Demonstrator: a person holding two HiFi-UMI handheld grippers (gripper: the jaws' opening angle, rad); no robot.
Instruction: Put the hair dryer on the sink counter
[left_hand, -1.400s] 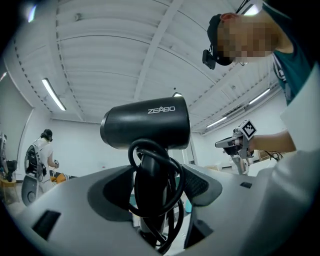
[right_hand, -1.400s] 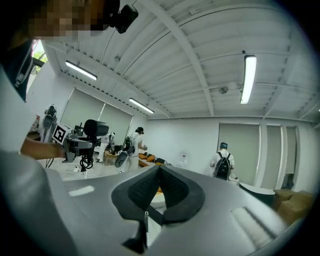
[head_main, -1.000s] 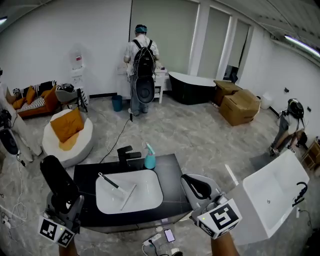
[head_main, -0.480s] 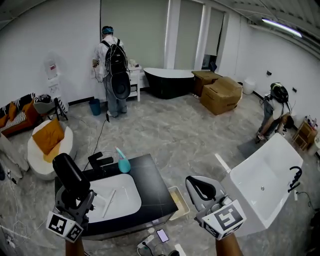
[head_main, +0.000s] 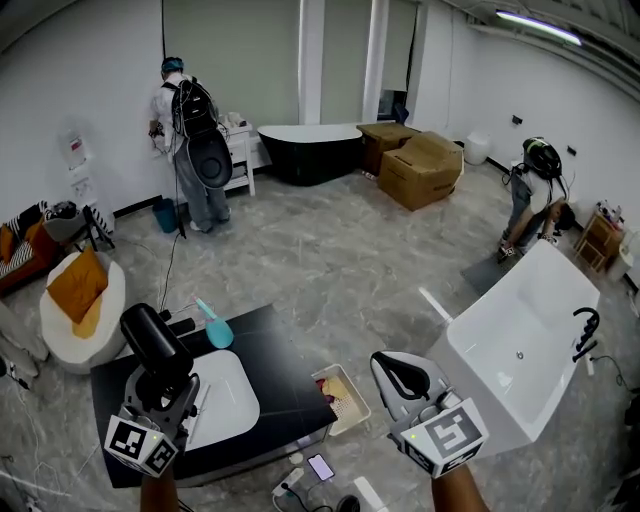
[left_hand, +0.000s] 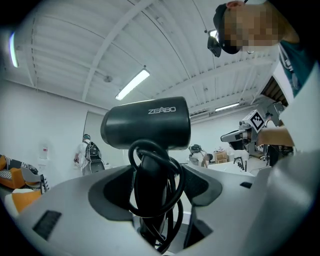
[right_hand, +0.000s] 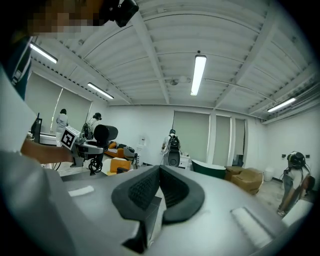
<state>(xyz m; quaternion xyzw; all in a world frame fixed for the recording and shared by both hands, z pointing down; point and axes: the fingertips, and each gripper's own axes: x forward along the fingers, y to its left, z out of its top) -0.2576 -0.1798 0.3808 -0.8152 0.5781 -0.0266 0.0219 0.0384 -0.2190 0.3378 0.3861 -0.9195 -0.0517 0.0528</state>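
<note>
My left gripper (head_main: 160, 378) is shut on the handle of a black hair dryer (head_main: 150, 336) and holds it upright, above the left part of the black sink counter (head_main: 285, 385). In the left gripper view the hair dryer (left_hand: 146, 122) fills the middle, its black cord (left_hand: 170, 200) looped round the handle between the jaws. The counter has a white basin (head_main: 225, 400), a black faucet (head_main: 182, 325) and a teal bottle (head_main: 218, 331). My right gripper (head_main: 398, 376) is shut and empty, to the right of the counter; its pads (right_hand: 142, 187) meet.
A white bathtub (head_main: 520, 360) stands close at the right. On the floor by the counter lie a small tray (head_main: 340, 395) and a phone (head_main: 322, 467). Farther off are a white pouf (head_main: 75, 300), cardboard boxes (head_main: 420, 165), a black tub (head_main: 305, 150) and two people (head_main: 190, 130).
The head view has swung right, so the counter slid to the lower left and the white tub came closer to the middle. Both grippers kept their state; the dryer stays held.
</note>
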